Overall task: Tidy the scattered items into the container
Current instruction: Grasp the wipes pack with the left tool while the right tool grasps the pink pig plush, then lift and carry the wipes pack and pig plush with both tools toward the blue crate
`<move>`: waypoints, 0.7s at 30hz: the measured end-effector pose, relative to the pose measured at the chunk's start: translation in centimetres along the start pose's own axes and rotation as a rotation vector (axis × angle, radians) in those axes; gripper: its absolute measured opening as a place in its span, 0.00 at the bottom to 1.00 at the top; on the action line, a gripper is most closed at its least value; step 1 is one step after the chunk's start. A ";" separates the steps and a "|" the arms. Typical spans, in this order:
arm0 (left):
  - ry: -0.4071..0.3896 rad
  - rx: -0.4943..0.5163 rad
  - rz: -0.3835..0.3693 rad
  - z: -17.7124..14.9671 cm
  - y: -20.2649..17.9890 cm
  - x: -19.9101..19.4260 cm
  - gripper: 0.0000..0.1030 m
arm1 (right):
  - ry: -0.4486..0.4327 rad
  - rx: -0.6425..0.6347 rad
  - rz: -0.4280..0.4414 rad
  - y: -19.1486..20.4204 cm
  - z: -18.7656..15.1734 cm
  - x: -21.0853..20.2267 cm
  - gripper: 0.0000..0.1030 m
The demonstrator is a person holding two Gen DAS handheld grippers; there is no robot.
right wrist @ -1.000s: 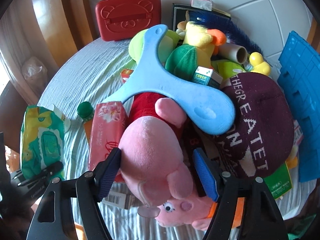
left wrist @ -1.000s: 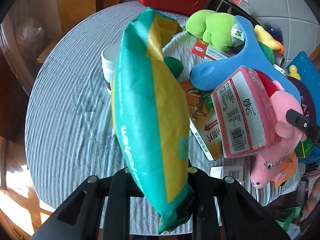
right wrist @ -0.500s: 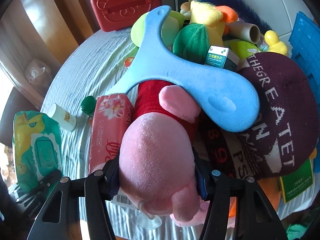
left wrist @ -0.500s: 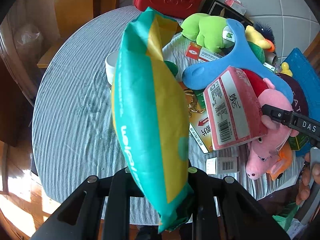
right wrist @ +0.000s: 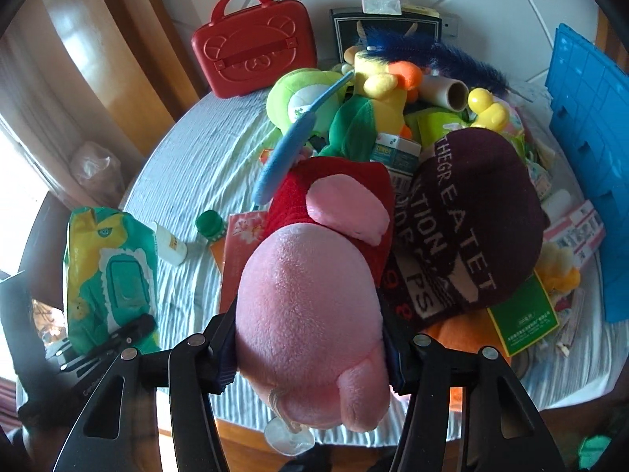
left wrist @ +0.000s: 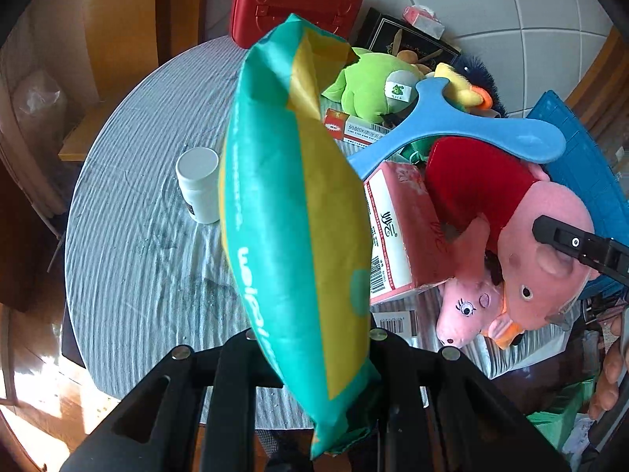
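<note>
Two grippers are at work over one round table [left wrist: 129, 259] covered in a striped grey cloth. The left gripper [left wrist: 314, 358] is clenched on the lower end of one green-and-yellow wipes pack [left wrist: 291, 212], which stands up from the jaws, lifted clear of the cloth above the table's near edge. The right gripper [right wrist: 310, 338] has its pads pressed into both sides of the head of one pink pig plush [right wrist: 310, 314] in a red dress; the plush stretches away from the jaws toward the pile, raised off the cloth at the near edge. Under it lies a second, smaller pink pig plush [left wrist: 468, 310]. One blue boomerang toy [left wrist: 452, 129] leans over the pile behind the held pig. One white bottle [left wrist: 198, 185] stands alone toward the table's left side. One pink tissue pack [left wrist: 397, 232] lies between the two held things. One red case [right wrist: 253, 55] stands at the far edge, and one blue crate [right wrist: 585, 149] at the right edge.
</note>
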State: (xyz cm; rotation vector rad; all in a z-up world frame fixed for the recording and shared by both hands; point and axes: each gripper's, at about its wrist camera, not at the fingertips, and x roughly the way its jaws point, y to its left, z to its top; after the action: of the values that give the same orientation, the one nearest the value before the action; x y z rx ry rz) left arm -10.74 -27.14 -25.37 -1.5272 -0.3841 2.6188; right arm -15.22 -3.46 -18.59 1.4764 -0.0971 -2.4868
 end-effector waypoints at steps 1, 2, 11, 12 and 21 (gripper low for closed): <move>-0.005 0.005 0.001 0.2 -0.1 -0.4 0.17 | -0.014 0.004 -0.001 -0.1 0.1 -0.7 0.54; -0.009 0.006 -0.001 0.3 -0.2 -0.7 0.17 | -0.026 0.009 -0.005 -0.1 0.3 -1.3 0.54; -0.072 0.033 -0.025 2.0 -2.0 -3.8 0.17 | -0.104 -0.013 -0.023 0.4 0.8 -5.8 0.54; -0.074 0.033 -0.028 2.1 -2.2 -4.2 0.17 | -0.110 -0.019 -0.025 0.5 0.8 -6.3 0.54; -0.096 0.090 -0.019 3.1 -5.4 -8.1 0.17 | -0.172 -0.022 -0.023 0.5 0.1 -11.3 0.54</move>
State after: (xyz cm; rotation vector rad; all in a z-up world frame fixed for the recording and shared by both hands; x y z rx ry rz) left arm -9.66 -24.13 -15.66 -1.3687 -0.2822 2.6620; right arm -10.10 -1.19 -8.79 1.2601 -0.0838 -2.6210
